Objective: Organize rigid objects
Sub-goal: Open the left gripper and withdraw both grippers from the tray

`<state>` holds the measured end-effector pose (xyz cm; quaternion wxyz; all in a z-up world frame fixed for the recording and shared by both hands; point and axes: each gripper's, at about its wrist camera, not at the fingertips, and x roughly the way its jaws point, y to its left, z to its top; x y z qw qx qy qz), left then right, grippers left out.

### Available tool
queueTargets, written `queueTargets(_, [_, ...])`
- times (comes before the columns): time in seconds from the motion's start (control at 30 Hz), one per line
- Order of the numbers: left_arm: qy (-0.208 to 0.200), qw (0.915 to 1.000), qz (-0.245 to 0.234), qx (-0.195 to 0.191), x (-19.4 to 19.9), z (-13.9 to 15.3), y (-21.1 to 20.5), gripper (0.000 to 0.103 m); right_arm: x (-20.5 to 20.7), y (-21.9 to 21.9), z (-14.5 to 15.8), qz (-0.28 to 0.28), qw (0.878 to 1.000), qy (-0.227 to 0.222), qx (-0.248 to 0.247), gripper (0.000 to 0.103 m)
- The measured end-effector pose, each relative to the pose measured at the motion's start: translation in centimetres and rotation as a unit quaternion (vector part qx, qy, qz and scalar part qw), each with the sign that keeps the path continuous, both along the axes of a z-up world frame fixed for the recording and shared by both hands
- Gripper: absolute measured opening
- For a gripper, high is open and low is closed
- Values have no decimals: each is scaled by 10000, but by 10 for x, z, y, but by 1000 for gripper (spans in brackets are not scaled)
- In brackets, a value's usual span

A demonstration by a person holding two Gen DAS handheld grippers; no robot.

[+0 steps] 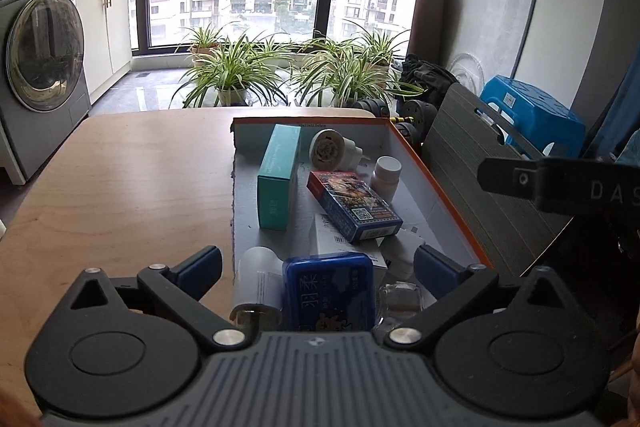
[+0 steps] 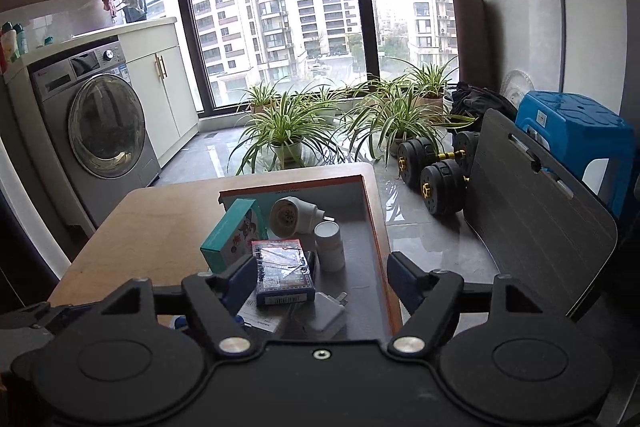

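An open cardboard box [image 1: 440, 187] with an orange rim sits on the wooden table [image 1: 120, 187]. Inside lie a teal carton [image 1: 278, 179], a white round appliance [image 1: 330, 149], a white pill bottle [image 1: 386, 175], a blue card pack [image 1: 354, 205], a blue tin [image 1: 328, 291] and a white bulb-like piece [image 1: 256, 279]. My left gripper [image 1: 318, 267] hangs open over the box's near end, the tin below its gap and untouched. My right gripper [image 2: 322, 273] is open above the card pack [image 2: 282, 273] and a white charger [image 2: 326, 315], gripping nothing.
The box fills the table's right half; bare wood lies to its left. Beyond the right edge lean a grey board [image 2: 536, 219] and a blue stool [image 2: 576, 135]. Dumbbells [image 2: 436, 175], potted plants [image 2: 284, 131] and a washing machine [image 2: 104, 123] stand on the floor beyond.
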<state>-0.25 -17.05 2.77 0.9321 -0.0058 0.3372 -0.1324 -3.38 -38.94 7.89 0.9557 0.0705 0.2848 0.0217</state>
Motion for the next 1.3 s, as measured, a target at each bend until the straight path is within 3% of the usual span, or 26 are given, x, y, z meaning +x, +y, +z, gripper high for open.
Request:
queueTargets(0.23, [14, 9999, 116, 62, -22, 9, 3, 103, -32, 0, -6, 126, 9996, 102, -233, 90])
queueTargets(0.6, [199, 9987, 374, 294, -38, -15, 3, 103, -61, -11, -36, 146, 9988, 438, -192, 91])
queueTargets(0.8, [350, 9979, 403, 369, -39, -25, -2, 103, -67, -10, -50, 193, 9972, 670, -263, 91])
queueTargets(1.3, [384, 9978, 372, 398, -38, -32, -1, 103, -59, -3, -57, 333, 9963, 747, -272, 91])
